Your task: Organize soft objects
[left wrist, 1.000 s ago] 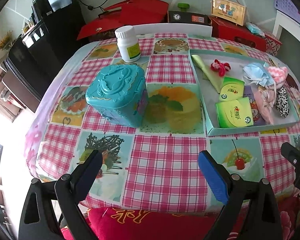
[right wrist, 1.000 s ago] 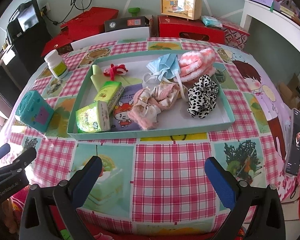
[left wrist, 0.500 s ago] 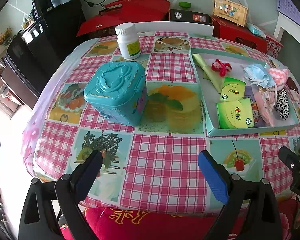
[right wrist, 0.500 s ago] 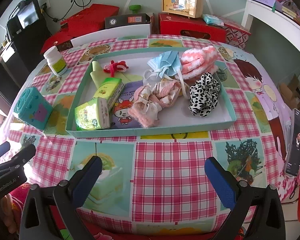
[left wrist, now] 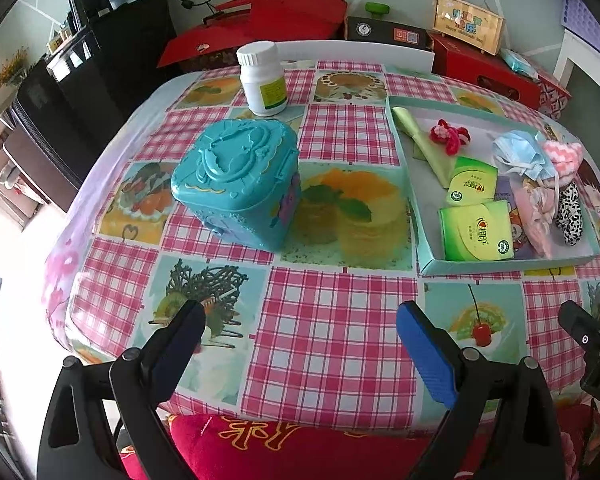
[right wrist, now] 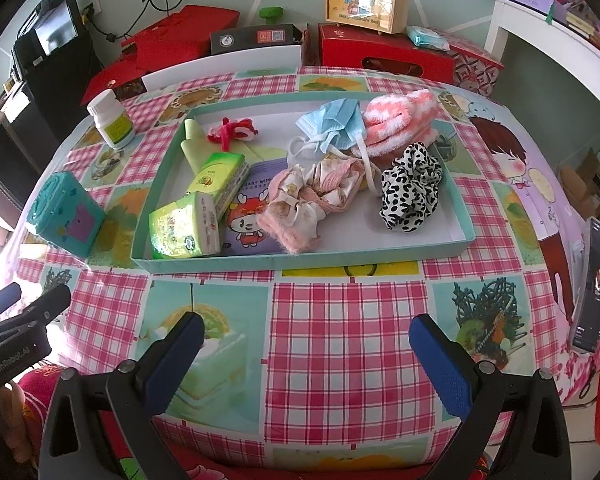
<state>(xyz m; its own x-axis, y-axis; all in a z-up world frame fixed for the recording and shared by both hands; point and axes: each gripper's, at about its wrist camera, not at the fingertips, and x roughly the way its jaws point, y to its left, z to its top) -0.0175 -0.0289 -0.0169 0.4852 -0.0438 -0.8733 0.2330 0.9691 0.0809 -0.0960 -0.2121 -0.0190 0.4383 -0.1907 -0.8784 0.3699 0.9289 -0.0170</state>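
A teal tray (right wrist: 300,258) on the checked table holds soft things: a black-and-white scrunchie (right wrist: 410,192), a pink cloth bundle (right wrist: 308,200), a blue face mask (right wrist: 332,124), a pink-and-white fuzzy sock (right wrist: 400,120), a red hair tie (right wrist: 232,130) and two green tissue packs (right wrist: 184,228). The tray also shows at the right in the left wrist view (left wrist: 500,266). A closed teal plastic box (left wrist: 236,180) stands left of the tray. My left gripper (left wrist: 300,324) and right gripper (right wrist: 304,336) are both open and empty, over the table's near edge.
A white pill bottle (left wrist: 263,78) stands at the far left of the table. A phone (right wrist: 592,288) lies at the table's right edge. Red boxes (right wrist: 384,54) and a wooden case (right wrist: 366,2) sit behind the table. A red cushion (left wrist: 284,448) lies below the near edge.
Both grippers have drawn slightly back or tilted; the table sits a little farther in view. Nothing on the table has moved. Both stay open.
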